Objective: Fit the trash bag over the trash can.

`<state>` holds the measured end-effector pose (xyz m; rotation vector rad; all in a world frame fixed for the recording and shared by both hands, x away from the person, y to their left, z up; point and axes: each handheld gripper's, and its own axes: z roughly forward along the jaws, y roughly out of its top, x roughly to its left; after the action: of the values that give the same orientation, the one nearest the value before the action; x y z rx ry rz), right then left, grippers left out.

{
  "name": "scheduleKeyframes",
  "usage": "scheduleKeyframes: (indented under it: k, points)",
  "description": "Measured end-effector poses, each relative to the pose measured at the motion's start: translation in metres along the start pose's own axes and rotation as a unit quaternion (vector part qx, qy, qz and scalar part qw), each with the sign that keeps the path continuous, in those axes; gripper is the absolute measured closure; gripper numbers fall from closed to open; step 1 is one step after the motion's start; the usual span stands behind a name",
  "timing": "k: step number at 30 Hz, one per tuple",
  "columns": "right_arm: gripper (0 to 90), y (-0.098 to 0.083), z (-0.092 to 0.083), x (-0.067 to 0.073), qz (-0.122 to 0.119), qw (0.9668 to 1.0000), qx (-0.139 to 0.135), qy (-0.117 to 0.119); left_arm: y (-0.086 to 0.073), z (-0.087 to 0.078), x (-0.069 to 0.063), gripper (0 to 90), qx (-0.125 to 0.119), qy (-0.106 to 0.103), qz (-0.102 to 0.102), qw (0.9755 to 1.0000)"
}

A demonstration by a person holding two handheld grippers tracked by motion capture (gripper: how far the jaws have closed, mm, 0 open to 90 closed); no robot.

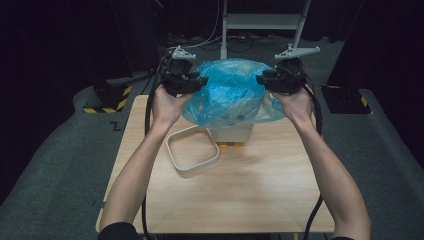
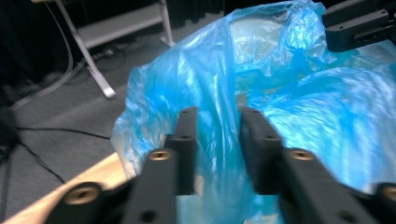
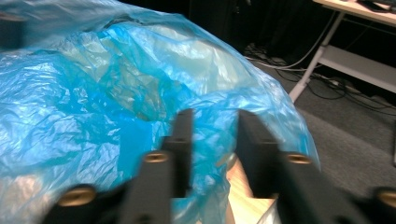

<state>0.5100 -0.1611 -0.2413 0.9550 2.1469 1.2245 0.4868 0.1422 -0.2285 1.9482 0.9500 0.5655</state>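
Above the wooden table (image 1: 260,170), my left gripper (image 2: 215,122) and right gripper (image 3: 212,122) each clenched on the blue plastic bag (image 1: 227,92), white bin (image 1: 234,133) beneath, white frame (image 1: 192,150) beside.

Both grippers, left gripper (image 1: 201,80) and right gripper (image 1: 260,79), were matte black with brass-coloured screws along the jaws, each topped by a grey three-cornered plate and trailing a thick black cable. The person wore dark sleeves.

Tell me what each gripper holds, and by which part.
Both hold the blue plastic bag: the left gripper pinches its left edge, the right gripper its right edge, over the white bin.
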Motion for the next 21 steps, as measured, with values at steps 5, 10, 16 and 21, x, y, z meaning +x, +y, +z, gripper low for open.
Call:
scheduleKeyframes:
  k: [5,10,16,21]
  points:
    - [90.0,0.003,-0.001,-0.004,-0.018,0.9997,-0.011,-0.014,0.003,0.008,0.018,85.4,-0.006,0.010,-0.026,0.9996]
    - [90.0,0.006,-0.003,-0.020,-0.012,0.9990,-0.018,-0.040,0.006,0.020,0.035,87.4,-0.006,0.024,-0.056,0.9982]
    - [90.0,-0.002,0.011,-0.040,0.004,0.9982,0.003,-0.060,0.001,0.046,0.050,87.5,0.017,0.040,-0.077,0.9961]
    - [90.0,-0.016,0.026,-0.053,0.024,0.9975,0.024,-0.061,-0.006,0.065,0.058,87.0,0.030,0.044,-0.096,0.9939]
